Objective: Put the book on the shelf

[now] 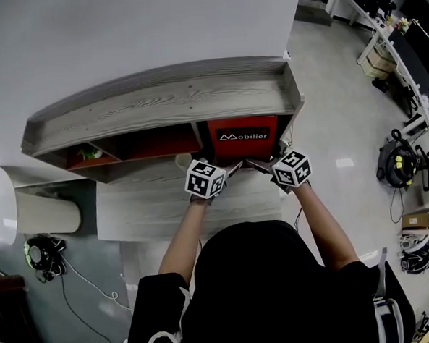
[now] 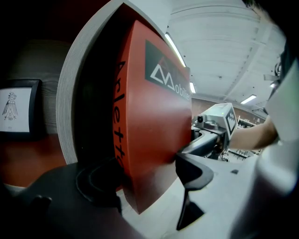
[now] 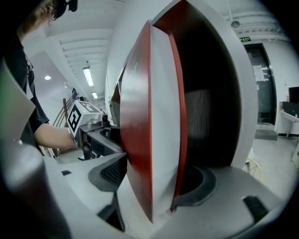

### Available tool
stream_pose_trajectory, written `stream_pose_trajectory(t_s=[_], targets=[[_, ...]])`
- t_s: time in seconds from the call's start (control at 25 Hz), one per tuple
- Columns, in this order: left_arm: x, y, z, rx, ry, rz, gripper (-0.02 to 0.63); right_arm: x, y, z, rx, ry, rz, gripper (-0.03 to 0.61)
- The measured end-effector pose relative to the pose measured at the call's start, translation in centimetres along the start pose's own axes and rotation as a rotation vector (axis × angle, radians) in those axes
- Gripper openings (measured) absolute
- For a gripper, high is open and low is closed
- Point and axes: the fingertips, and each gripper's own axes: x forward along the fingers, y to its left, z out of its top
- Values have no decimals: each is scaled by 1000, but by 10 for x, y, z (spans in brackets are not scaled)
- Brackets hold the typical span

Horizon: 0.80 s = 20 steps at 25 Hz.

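The head view looks steeply down from above and behind the book (image 1: 243, 138), far enough back to take in the whole shelf (image 1: 167, 101). The left gripper view sits hard against the book's (image 2: 154, 116) spine end, and the right gripper view against its page edge (image 3: 161, 116). Both face into the shelf, and all three views share the book.

Book (image 1: 243, 135) cover smooth, slightly glossy red card; pages white paper; shelf (image 1: 159, 98) matt grey grained wood.
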Motion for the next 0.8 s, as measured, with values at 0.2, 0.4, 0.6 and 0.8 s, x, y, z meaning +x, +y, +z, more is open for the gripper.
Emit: stream_pose_trajectory(t_s=[0.2, 0.4, 0.6, 0.8], targets=[[5, 5, -1, 12, -2, 12, 350, 4, -7, -3, 20, -2, -12, 327], [1, 4, 4, 13, -19, 19, 350, 2, -7, 1, 32, -28, -22, 328], [0, 4, 9, 57, -15, 53, 350, 2, -9, 3, 31, -36, -23, 333], [3, 7, 6, 109, -5, 89, 350, 5, -11, 2, -56, -17, -69, 336]])
